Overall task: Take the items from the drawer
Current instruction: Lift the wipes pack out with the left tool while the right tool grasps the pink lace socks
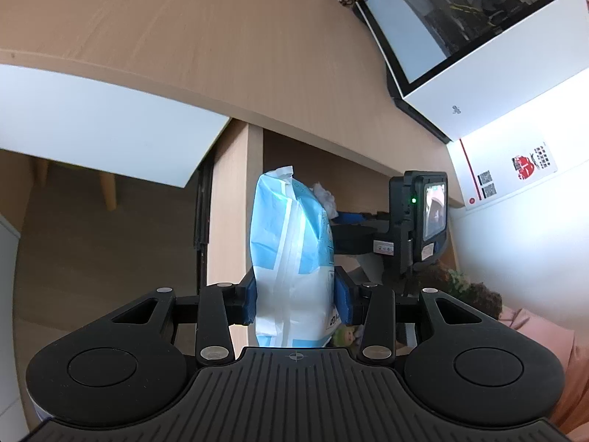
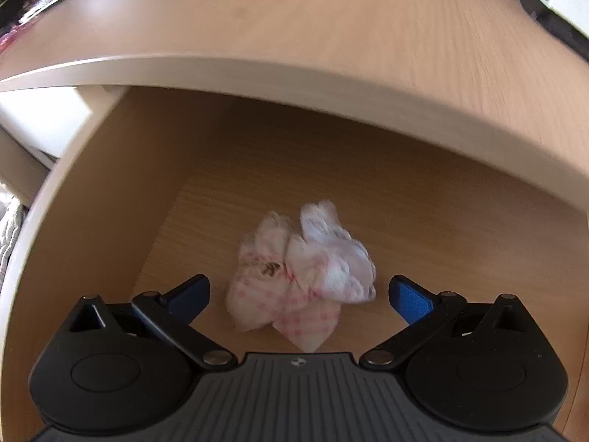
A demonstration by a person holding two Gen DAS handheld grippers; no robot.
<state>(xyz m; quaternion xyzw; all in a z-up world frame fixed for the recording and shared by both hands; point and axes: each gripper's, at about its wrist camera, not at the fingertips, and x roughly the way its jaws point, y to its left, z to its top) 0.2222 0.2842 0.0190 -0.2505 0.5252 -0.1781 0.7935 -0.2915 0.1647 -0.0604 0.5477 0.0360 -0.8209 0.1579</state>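
Note:
My left gripper [image 1: 294,300] is shut on a blue and white plastic pack [image 1: 291,258], which stands upright between the blue pads, held in front of the desk edge. Beyond the pack, the right gripper's black body with its small screen [image 1: 419,221] shows in the left wrist view. In the right wrist view my right gripper [image 2: 300,294] stands open, pointing down into the open wooden drawer [image 2: 110,221]. A crumpled white and pink checked cloth [image 2: 302,276] lies on the drawer floor between and just beyond the spread fingers, untouched by the pads.
The wooden desk top [image 1: 221,37] overhangs the drawer. A white computer case with a glass side [image 1: 478,44] stands on the desk at the right. A white open panel [image 1: 92,121] juts out at the left. A person's pink sleeve [image 1: 545,350] is at the lower right.

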